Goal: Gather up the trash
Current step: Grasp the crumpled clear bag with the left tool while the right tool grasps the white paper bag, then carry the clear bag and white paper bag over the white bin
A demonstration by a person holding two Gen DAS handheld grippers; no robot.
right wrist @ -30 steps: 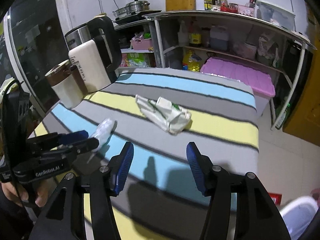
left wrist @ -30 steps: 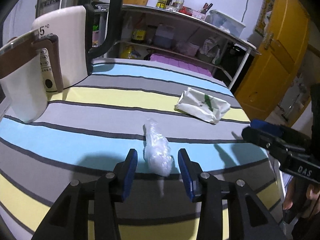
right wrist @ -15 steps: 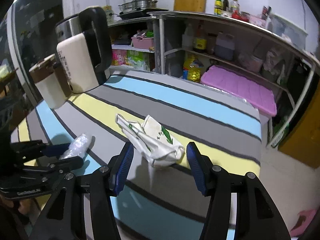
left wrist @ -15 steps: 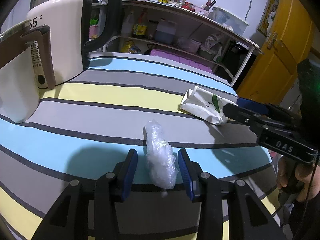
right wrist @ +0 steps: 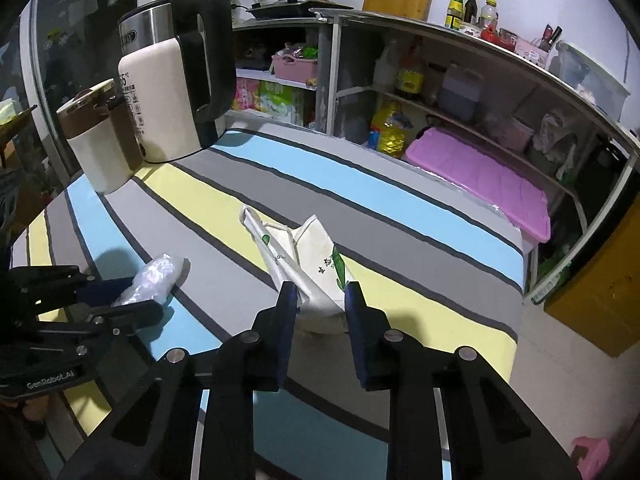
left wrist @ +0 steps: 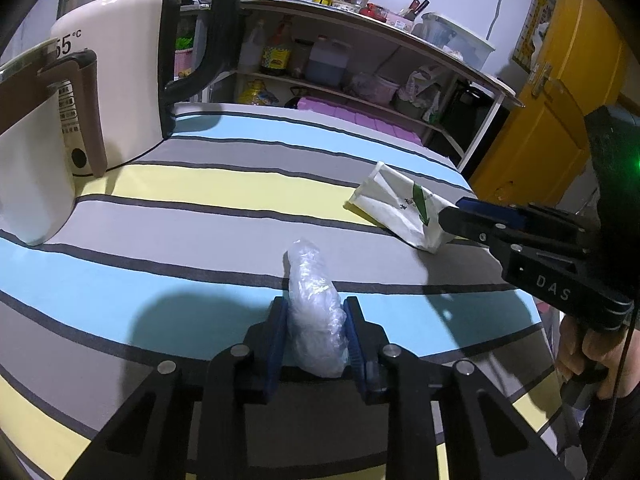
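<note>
Tongs on both sides are closing: left tongs (left wrist: pixel 316 330) squeeze a crinkly clear plastic wad (left wrist: pixel 314 312), right tongs (right wrist: pixel 320 300) pinch a crumpled white paper bag (right wrist: pixel 308 268), both on the striped table (left wrist: pixel 200 184).

A home kitchen — kettle (right wrist: pixel 172 76), oil bottles (right wrist: pixel 464 8), shelves (right wrist: pixel 460 120) of jugs

My right-hand pads (right wrist: pixel 286 312) cover the near end of the white paper bag (right wrist: pixel 316 264). At the left edge of the left view, the cream jug (left wrist: pixel 28 168) is cut off. Shelf bottle labels (left wrist: pixel 276 56) are unreadable.
</note>
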